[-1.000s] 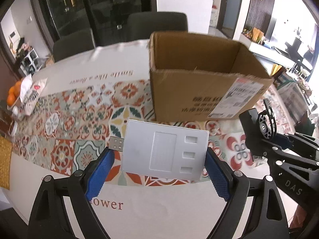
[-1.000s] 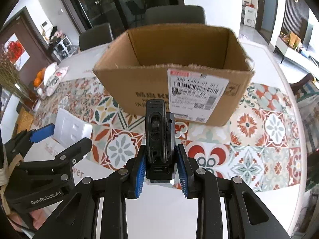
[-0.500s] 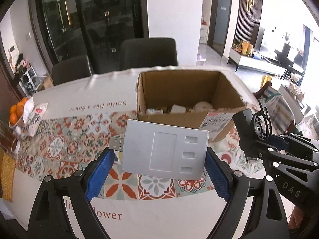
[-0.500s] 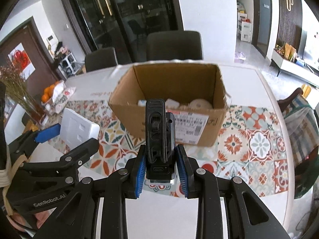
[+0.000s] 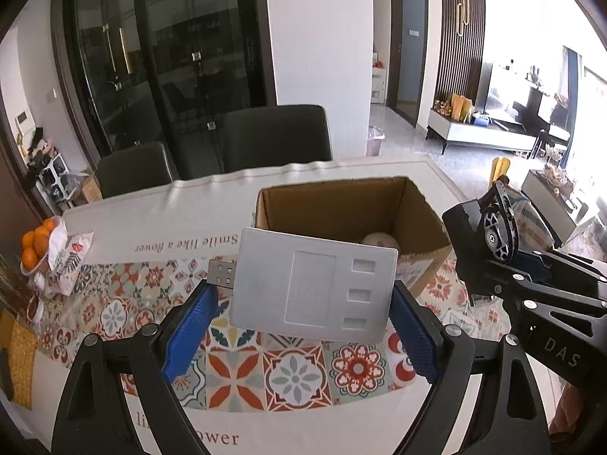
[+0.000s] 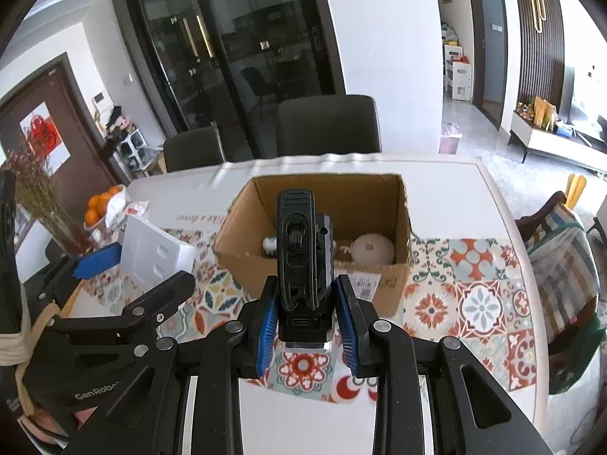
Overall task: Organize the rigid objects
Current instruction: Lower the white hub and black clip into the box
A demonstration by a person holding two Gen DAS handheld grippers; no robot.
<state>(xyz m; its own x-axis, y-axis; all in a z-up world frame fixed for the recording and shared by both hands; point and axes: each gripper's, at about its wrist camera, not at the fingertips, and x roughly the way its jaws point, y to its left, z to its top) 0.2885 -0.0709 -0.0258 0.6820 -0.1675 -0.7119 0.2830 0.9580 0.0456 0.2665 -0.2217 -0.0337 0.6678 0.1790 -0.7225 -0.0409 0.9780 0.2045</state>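
Fingers: the left gripper (image 5: 303, 326) has its blue fingers (image 5: 189, 335) pressed on both side edges of a white plate (image 5: 313, 284), held flat and tilted a little; the right gripper (image 6: 306, 326) has its fingers (image 6: 265, 326) closed narrow on a black device (image 6: 301, 254) standing upright.

What changed: over the last second both grippers have risen. Before, only the near wall of the cardboard box (image 5: 428, 208) showed; now both views look down over its rim into the inside.

Meaning for the task: my reading is that both items are lifted clear of the desk (image 5: 151, 220) and are being carried toward the box, with neither let go yet. The next step is likely to bring each one over the opening.

Where the things are: the plate hangs in the air just near and left of the box; the black device hangs in front of the box's near wall.

Left view only: a metal USB plug (image 5: 222, 273) sticks out of the plate's left edge, and the plate hides most of the box floor.

Right view only: a round pale object (image 6: 373, 248) and a small white item (image 6: 269, 243) lie in the box, and the left gripper holds the plate well left of the box.
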